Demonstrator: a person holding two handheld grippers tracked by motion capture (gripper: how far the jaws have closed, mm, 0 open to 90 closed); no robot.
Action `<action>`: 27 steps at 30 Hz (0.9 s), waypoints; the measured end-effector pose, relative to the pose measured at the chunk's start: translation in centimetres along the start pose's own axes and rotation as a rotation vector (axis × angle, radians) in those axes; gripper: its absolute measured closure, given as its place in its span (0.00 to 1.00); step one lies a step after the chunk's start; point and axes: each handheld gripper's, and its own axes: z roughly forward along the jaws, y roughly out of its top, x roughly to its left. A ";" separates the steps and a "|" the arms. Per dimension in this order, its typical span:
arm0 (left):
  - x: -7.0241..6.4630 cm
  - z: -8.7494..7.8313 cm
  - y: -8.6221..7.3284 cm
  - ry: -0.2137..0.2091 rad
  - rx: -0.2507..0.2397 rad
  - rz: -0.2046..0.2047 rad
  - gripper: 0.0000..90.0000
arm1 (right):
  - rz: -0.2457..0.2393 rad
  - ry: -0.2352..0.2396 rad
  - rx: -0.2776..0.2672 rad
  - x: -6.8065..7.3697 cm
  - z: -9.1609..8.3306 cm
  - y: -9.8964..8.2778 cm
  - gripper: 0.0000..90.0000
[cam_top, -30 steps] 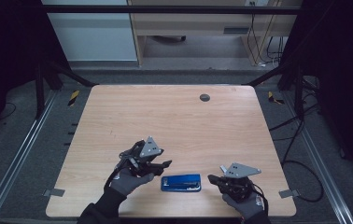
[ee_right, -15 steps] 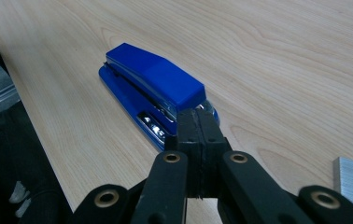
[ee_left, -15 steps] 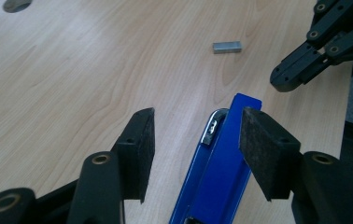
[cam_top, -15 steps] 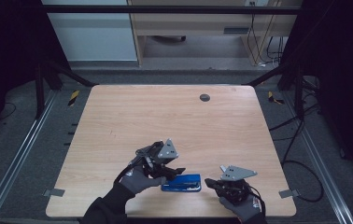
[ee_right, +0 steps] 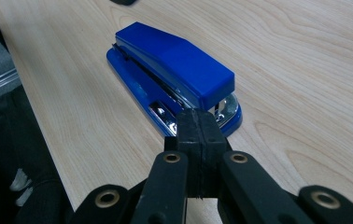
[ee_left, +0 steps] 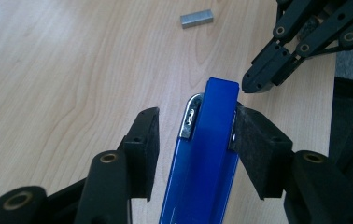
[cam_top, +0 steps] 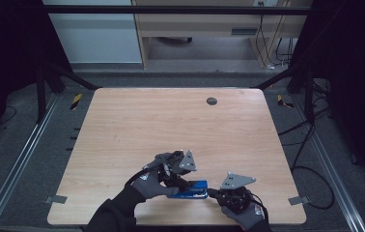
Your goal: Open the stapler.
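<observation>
1. A blue stapler [cam_top: 190, 190] lies flat on the wooden table [cam_top: 171, 121], close to the near edge and a little right of the middle, its length running left to right.
2. The left gripper [cam_top: 179, 180] straddles the stapler's left part. In the left gripper view the stapler [ee_left: 207, 154] sits between the two black jaws: the right-hand pad touches its side, while a gap remains between the left-hand pad and its other side. The jaws have just been closing around it, but they do not yet clamp it.
3. The right gripper [cam_top: 213, 192] lies just beside the stapler's right end, its jaws pressed together with nothing between them. In the right gripper view its tip [ee_right: 199, 128] points at the stapler's metal front end [ee_right: 226, 106].
4. A small grey block of staples [ee_left: 196, 18] lies on the table past the stapler.
5. A dark round grommet [cam_top: 211, 101] sits near the table's far edge.
</observation>
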 end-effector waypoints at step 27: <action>-0.4 4.1 1.4 -0.069 0.197 0.129 0.65 | -0.016 0.005 0.019 0.1 0.7 -0.1 1.00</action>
